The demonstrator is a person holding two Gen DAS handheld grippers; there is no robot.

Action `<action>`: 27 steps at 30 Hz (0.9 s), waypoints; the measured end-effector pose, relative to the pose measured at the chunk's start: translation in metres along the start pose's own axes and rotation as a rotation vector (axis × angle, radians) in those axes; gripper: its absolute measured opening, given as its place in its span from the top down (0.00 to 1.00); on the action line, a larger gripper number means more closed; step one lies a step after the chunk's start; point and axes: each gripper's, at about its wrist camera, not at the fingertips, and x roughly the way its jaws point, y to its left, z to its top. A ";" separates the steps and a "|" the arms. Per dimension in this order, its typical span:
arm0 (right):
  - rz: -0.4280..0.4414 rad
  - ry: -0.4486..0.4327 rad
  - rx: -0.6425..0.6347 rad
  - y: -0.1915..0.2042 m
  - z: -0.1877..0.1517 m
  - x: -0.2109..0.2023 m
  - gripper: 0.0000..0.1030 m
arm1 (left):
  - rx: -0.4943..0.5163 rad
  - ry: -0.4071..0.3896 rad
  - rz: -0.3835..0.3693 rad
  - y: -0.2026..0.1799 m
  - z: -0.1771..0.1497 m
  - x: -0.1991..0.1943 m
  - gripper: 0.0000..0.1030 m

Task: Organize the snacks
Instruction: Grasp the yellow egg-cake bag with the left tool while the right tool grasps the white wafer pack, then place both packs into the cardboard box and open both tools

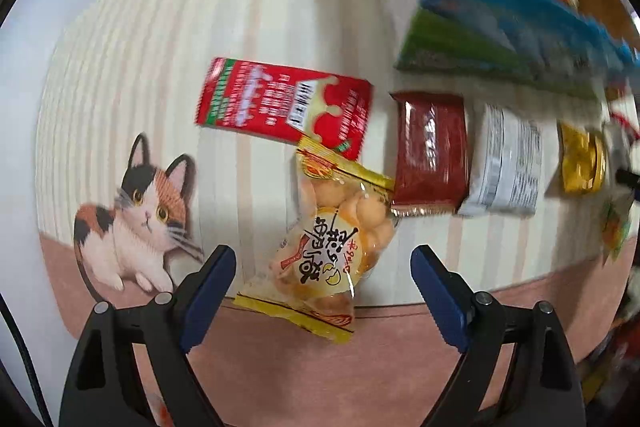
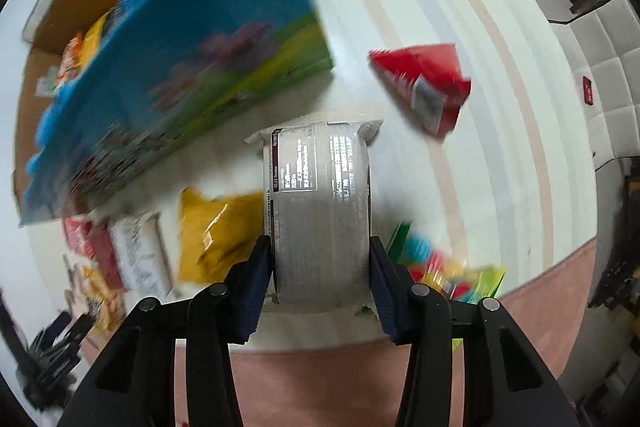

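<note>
The left gripper (image 1: 323, 269) hung with fingers spread wide over a yellow snack bag (image 1: 328, 247), which lay untouched on the desk mat (image 1: 260, 7) at its pink near edge. The right gripper (image 2: 320, 263) had just clenched its fingers on a white packet (image 2: 318, 211) beside a blue box (image 2: 180, 67)

The blue and green box (image 2: 180, 67) is motion-blurred in both views, its print unreadable. Packets (image 1: 616, 227) at the left wrist view's right edge are smeared and cut off.
</note>
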 end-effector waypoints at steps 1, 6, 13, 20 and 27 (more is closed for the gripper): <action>0.007 0.000 -0.017 0.005 -0.007 -0.003 0.52 | 0.039 0.007 0.017 -0.004 0.000 0.003 0.13; 0.019 0.033 -0.092 0.039 -0.032 0.002 0.52 | 0.189 0.078 0.074 -0.027 0.002 0.034 0.13; -0.001 0.050 -0.155 0.074 -0.037 0.008 0.53 | 0.220 0.103 0.054 -0.037 0.009 0.056 0.27; 0.014 0.058 -0.159 0.086 -0.041 0.010 0.53 | 0.096 0.105 -0.014 -0.002 -0.003 0.053 0.53; 0.040 0.060 -0.170 0.090 -0.043 -0.002 0.53 | -0.072 0.104 -0.066 0.027 -0.042 0.042 0.57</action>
